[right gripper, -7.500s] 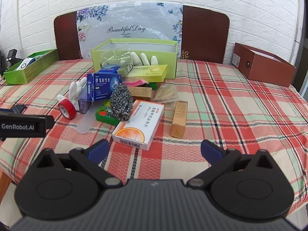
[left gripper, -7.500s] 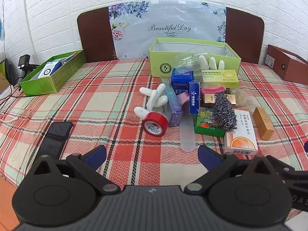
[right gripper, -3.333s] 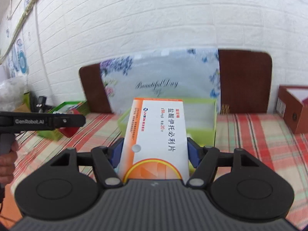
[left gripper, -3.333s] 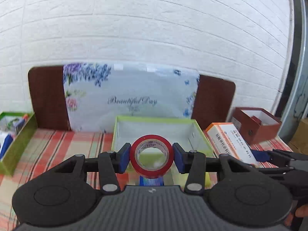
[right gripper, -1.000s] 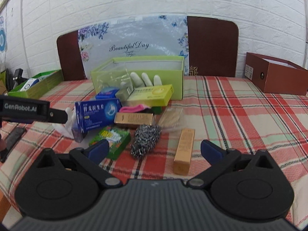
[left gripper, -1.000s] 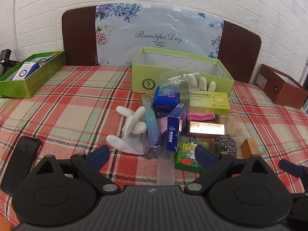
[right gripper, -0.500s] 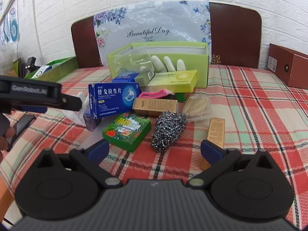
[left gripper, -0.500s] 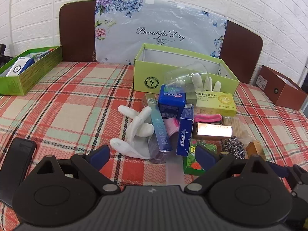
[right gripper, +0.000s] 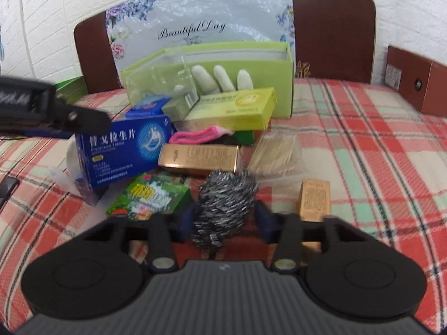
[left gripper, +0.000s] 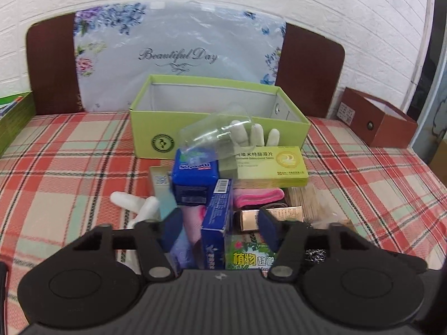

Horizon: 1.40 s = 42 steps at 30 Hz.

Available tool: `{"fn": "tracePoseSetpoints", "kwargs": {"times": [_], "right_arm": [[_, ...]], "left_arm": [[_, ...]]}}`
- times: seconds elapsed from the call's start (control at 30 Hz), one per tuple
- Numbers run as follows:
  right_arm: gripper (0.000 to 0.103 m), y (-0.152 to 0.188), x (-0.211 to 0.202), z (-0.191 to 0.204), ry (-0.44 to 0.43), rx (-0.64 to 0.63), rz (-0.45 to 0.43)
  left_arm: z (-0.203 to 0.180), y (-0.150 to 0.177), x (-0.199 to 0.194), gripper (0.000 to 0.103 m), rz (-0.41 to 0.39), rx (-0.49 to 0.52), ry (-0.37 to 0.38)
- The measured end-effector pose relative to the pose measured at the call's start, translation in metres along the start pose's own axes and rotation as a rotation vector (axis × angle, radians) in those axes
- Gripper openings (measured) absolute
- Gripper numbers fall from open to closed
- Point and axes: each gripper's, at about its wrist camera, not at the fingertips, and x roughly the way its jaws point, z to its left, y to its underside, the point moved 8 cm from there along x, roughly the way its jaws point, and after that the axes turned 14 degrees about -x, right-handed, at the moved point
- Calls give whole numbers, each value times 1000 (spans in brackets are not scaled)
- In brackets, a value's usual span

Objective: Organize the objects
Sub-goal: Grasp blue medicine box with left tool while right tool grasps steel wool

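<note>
Right wrist: right claw (right gripper: 223,222) just closing, grasping steel scourer (right gripper: 225,198) | left claw (left gripper: 220,227) closing around blue box (left gripper: 218,223), contact unclear

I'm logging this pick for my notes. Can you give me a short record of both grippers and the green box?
left gripper: jaws just closing, blue box between them, not yet pinched
right gripper: jaws just closing, pads against the scourer
green box: open-topped, behind the pile
surface: plaid cloth
</note>
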Motion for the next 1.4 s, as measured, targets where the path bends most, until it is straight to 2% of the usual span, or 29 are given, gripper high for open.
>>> {"fn": "tracePoseSetpoints", "kwargs": {"times": [0.07,0.2,0.37,0.47,0.57,0.73,0.77,0.83,0.87,0.93,0.97,1.1,1.23,1.27,1.33,1.4], "right_arm": [[36,2,-7,1,0,-7,-11],[35,-1,-32,5,-13,-46,-37],[35,2,-57,12,-54,-88,-46],[35,9,-68,17,-84,-99,-40],[36,18,-70,23,-110,-112,-17],[37,32,-63,37,-133,-120,36],[38,35,-62,38,-130,-120,37],[41,37,-63,39,-122,-120,37],[41,37,-64,38,-120,-118,35],[43,37,-63,36,-111,-116,40],[44,37,-62,35,-106,-116,43],[44,37,-60,36,-107,-119,51],[51,37,-60,37,-106,-123,52],[51,37,-60,37,-103,-122,53],[51,38,-59,37,-103,-121,56],[51,39,-58,37,-103,-119,60]], "left_arm": [[0,3,7,18,38,6,8],[6,12,-5,18,47,-32,15],[25,35,-52,18,48,-67,37],[50,60,-76,18,89,-149,20],[72,84,-81,18,123,-181,-58],[78,88,-67,32,140,-152,-84],[78,88,-63,36,145,-142,-98],[79,89,-56,51,137,-113,-122],[79,89,-54,55,132,-104,-136],[77,88,-52,53,118,-72,-131],[75,87,-51,46,116,-59,-130],[73,83,-53,44,105,-55,-120],[74,82,-54,43,101,-86,-112],[74,81,-54,38,100,-94,-107],[72,81,-55,34,97,-103,-94],[68,80,-56,26,93,-102,-76]]}}
